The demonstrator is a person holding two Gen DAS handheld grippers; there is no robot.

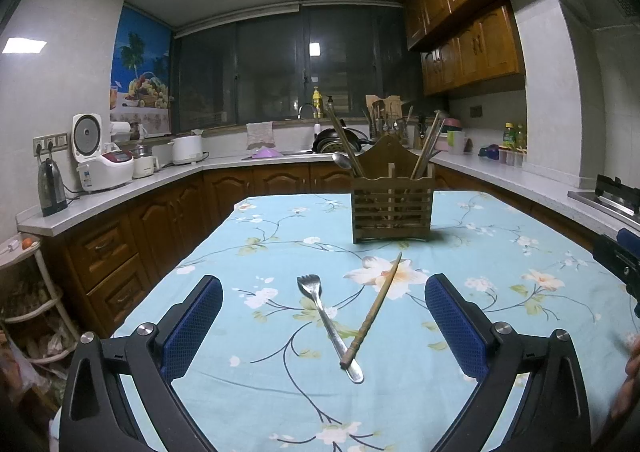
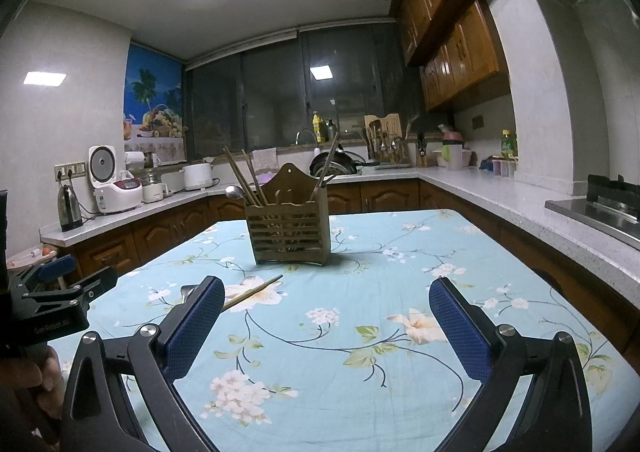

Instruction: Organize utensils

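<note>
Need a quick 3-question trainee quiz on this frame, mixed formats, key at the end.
1. True or false: the left tool is shut on the fork.
2. Multiple choice: where does the loose chopstick lie? A) inside the wooden holder B) on the floral tablecloth, its near end crossing the fork handle C) on the counter by the sink
3. Fill in: the holder has two compartments; the metal spoon stands in the ____ one, as the left wrist view shows it.

Key
1. False: it is open, and so is the right tool.
2. B
3. left
</note>
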